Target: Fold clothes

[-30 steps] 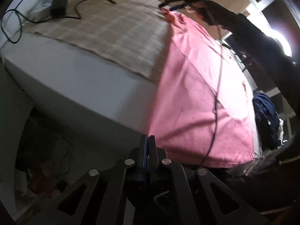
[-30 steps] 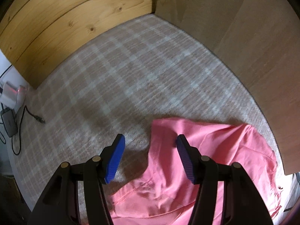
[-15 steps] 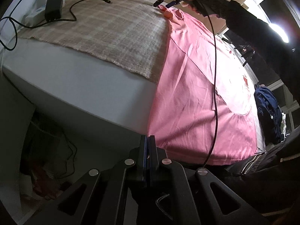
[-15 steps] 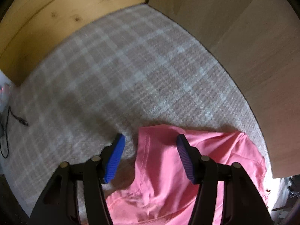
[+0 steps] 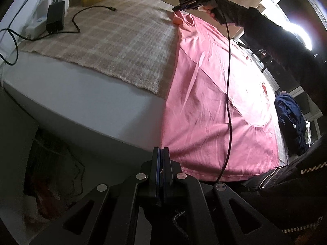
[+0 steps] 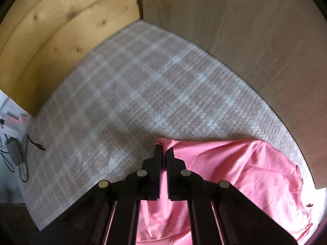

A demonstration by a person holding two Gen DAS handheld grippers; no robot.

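The right gripper (image 6: 163,155) has just snapped together on the far corner of the pink shirt (image 5: 214,102); a moment ago its blue pads stood wide apart over that same corner, and now a pinch of pink cloth sits between them, the fabric peaking up toward the tips. From across the bed you can see that corner drawn up off the checked blanket (image 5: 114,40) under the gripper, with the person's dark sleeve (image 5: 276,32) reaching over the cloth. The left gripper (image 5: 160,155) is pressed shut as before at the near hem, by the mattress edge; whether it truly has cloth in it I cannot tell, since the hem lies just beside the tips. The shirt itself lies spread flat along the bed, one end hanging over the near edge, a black cable (image 5: 229,81) trailing over it. I'd say both ends of one side are now taken, so the first fold can begin. A dark blue garment (image 5: 290,118) waits off to the side.
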